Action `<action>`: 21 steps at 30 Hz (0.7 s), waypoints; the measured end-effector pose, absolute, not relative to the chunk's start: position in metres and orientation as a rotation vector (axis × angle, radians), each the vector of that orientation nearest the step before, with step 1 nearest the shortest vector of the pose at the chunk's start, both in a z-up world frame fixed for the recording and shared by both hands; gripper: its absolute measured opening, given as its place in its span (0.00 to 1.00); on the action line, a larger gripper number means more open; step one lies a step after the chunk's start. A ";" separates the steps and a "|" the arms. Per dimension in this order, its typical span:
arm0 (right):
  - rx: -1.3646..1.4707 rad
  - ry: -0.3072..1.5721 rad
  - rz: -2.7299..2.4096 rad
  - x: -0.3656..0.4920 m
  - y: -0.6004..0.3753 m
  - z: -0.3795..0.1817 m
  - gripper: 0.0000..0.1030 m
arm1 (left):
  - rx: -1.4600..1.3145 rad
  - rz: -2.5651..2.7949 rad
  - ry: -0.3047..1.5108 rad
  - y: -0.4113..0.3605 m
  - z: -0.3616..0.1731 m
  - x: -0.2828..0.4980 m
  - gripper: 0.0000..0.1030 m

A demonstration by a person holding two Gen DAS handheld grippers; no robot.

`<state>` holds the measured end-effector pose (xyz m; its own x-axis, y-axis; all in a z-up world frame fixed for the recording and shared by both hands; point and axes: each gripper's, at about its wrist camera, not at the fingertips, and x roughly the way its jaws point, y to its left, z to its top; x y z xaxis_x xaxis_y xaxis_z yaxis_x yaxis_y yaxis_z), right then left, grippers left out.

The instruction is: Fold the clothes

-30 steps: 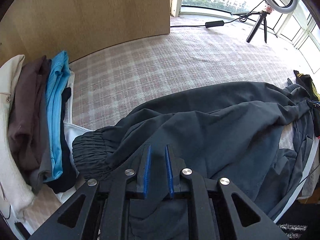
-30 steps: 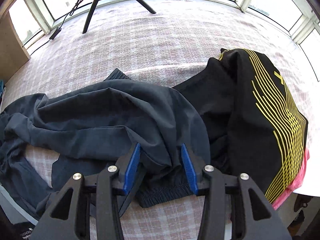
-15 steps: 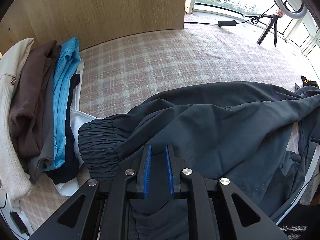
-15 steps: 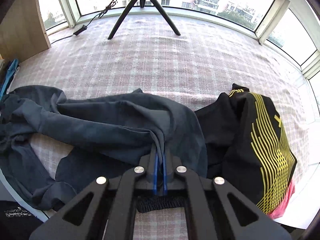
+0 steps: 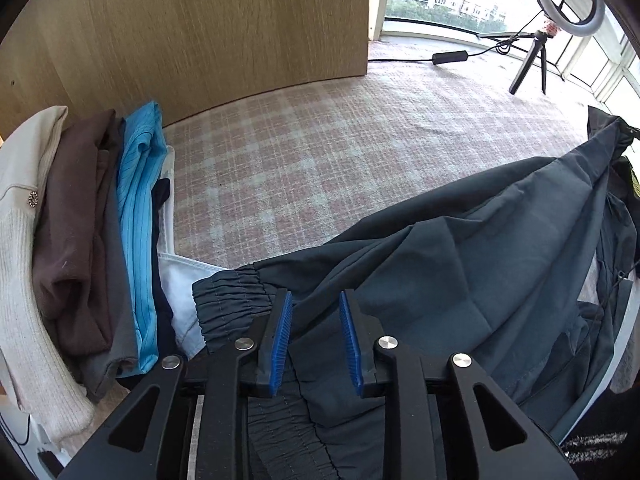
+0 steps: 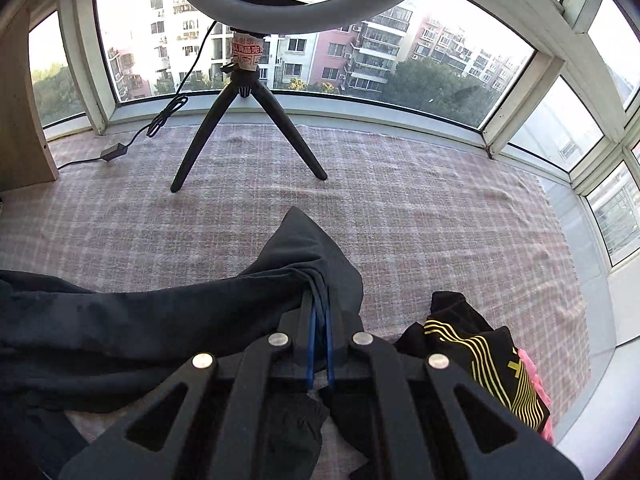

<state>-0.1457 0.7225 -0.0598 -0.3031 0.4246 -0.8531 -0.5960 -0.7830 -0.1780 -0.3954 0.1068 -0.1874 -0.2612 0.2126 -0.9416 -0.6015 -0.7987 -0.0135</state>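
Dark slate-grey trousers (image 5: 460,264) lie spread across the checked cloth surface, their elastic cuff (image 5: 228,300) just left of my left gripper (image 5: 316,336). The left gripper is open, its blue pads apart with trouser fabric lying between and under them. My right gripper (image 6: 319,324) is shut on a bunched fold of the same trousers (image 6: 168,312) and holds it lifted above the surface, fabric draping to the left.
A stack of folded clothes (image 5: 80,248) in white, brown, grey and blue lies at the left by a wooden panel (image 5: 192,36). A black garment with yellow lines (image 6: 488,364) lies at the right. A ring-light tripod (image 6: 248,128) and its cable stand by the windows.
The right gripper closed on the trousers fold and lifted it up, view tilting toward the window. The left gripper opened its pads wider and shifted slightly toward the folded stack.
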 end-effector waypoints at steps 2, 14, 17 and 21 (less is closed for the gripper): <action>-1.296 0.250 2.126 -0.138 0.717 -0.058 0.03 | -1.471 2.058 0.512 0.113 -0.190 -0.394 0.30; -1.314 0.387 2.070 -0.095 0.716 -0.062 0.03 | -1.435 1.894 0.767 0.161 -0.227 -0.394 0.01; -1.303 0.380 2.071 -0.089 0.708 -0.061 0.03 | -1.393 1.957 0.710 0.151 -0.208 -0.385 0.01; -1.254 0.422 2.084 -0.069 0.699 -0.045 0.03 | -1.310 2.111 0.584 0.118 -0.163 -0.364 0.01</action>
